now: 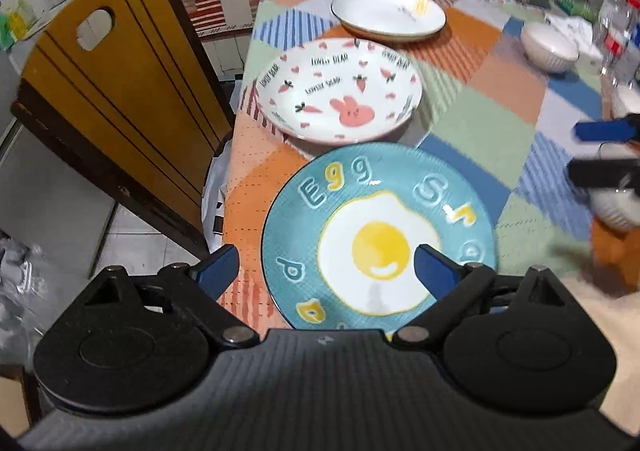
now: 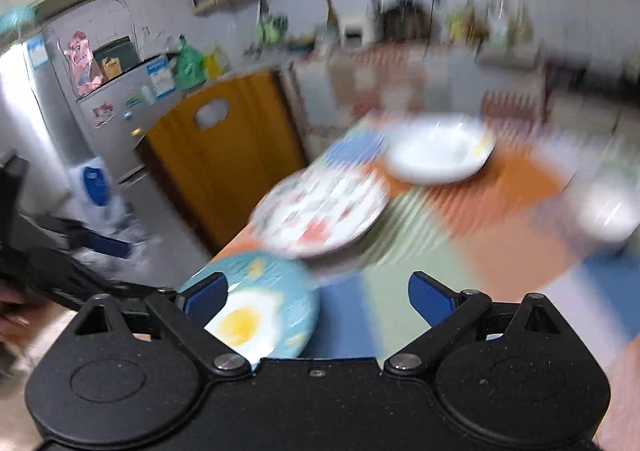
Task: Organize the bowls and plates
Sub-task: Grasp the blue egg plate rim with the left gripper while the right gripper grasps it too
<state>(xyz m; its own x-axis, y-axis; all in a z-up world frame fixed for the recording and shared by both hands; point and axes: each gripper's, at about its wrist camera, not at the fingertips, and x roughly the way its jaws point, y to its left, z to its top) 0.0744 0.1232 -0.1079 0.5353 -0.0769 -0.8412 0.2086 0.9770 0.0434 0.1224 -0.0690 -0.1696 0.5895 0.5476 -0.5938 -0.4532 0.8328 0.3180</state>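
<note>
A teal egg plate [image 1: 380, 235] lies at the table's near left corner. Behind it sit a white rabbit plate [image 1: 340, 91] and a plain white plate [image 1: 388, 13]. My left gripper [image 1: 324, 271] is open, its jaws over the egg plate's left half, holding nothing. My right gripper [image 2: 318, 293] is open and empty; it also shows at the right edge of the left wrist view [image 1: 604, 151]. The right wrist view is blurred; it shows the egg plate [image 2: 260, 307], the rabbit plate [image 2: 320, 211] and the white plate [image 2: 438, 149]. White bowls [image 1: 550, 45] stand at the right.
A patchwork cloth [image 1: 480, 91] covers the table. A wooden chair [image 1: 116, 91] stands close against the table's left side. Plastic bottles [image 1: 618, 35] stand at the far right. A fridge [image 2: 100, 103] is behind the chair. The table's left edge runs beside the plates.
</note>
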